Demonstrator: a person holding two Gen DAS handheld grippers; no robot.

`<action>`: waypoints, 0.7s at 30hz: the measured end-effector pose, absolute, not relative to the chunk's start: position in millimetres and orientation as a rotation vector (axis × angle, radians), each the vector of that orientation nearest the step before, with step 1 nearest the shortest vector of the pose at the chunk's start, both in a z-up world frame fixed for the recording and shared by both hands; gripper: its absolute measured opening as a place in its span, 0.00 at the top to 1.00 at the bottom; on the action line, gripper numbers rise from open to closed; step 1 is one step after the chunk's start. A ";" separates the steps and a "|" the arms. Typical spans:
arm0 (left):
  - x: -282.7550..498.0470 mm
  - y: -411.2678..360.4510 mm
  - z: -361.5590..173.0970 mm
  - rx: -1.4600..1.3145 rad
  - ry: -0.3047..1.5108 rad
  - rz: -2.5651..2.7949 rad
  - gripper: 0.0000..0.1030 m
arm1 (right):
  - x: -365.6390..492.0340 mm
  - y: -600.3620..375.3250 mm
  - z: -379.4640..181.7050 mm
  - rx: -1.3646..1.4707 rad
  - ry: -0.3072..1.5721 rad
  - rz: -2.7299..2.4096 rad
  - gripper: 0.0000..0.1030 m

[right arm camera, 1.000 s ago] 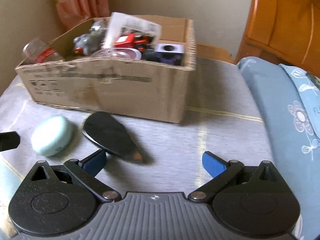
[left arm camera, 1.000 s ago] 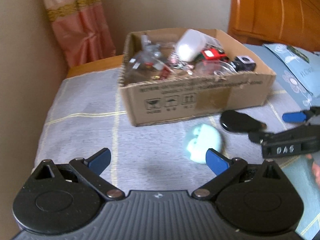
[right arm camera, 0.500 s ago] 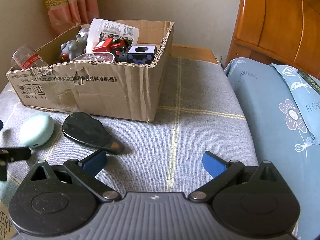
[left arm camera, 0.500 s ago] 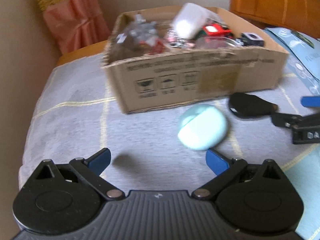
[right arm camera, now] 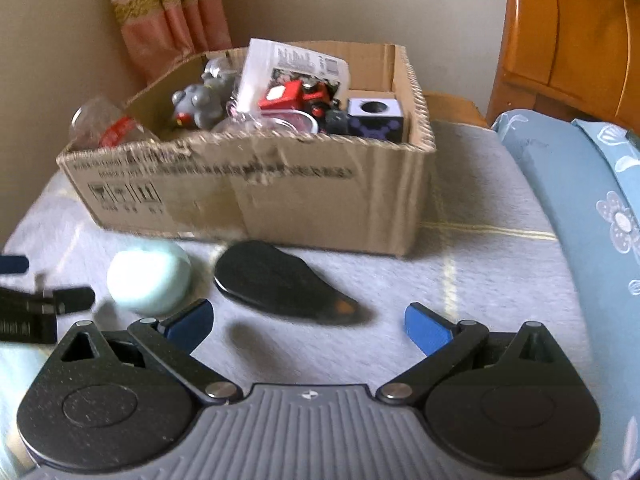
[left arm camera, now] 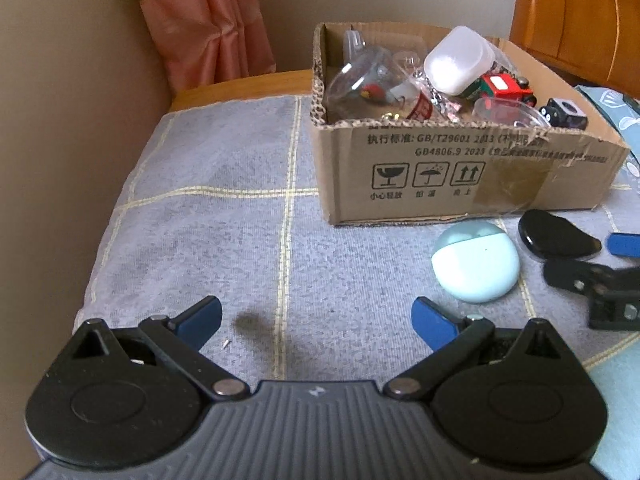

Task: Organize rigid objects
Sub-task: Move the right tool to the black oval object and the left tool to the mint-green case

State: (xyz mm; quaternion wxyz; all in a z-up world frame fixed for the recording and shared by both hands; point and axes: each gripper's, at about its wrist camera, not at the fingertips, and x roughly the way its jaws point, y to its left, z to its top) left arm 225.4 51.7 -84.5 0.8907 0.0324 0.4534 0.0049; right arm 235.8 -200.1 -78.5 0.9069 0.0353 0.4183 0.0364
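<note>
Cardboard box (left arm camera: 460, 176) full of toys and clear cups sits on the grey checked blanket (left arm camera: 224, 240); just in front lie a pale green case (left arm camera: 476, 266) and a black paddle-shaped piece (right arm camera: 280, 284), side by side. Left tool (left arm camera: 316, 318) and right tool (right arm camera: 308, 322) both gape wide, holding nothing

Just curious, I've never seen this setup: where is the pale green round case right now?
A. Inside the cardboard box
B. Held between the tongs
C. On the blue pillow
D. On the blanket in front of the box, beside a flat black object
D: the green case lies on the blanket before the box, next to the black object, with both tongs empty.
</note>
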 end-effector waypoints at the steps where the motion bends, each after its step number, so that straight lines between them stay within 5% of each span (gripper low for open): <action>1: 224.5 53.1 -83.0 0.063 0.937 0.009 0.02 | 238.7 -196.9 -78.6 0.073 0.858 0.075 0.00; 21: 227.1 11.2 -78.2 0.060 0.917 -0.169 0.02 | 211.4 -226.7 -84.8 -0.018 0.807 -0.002 0.00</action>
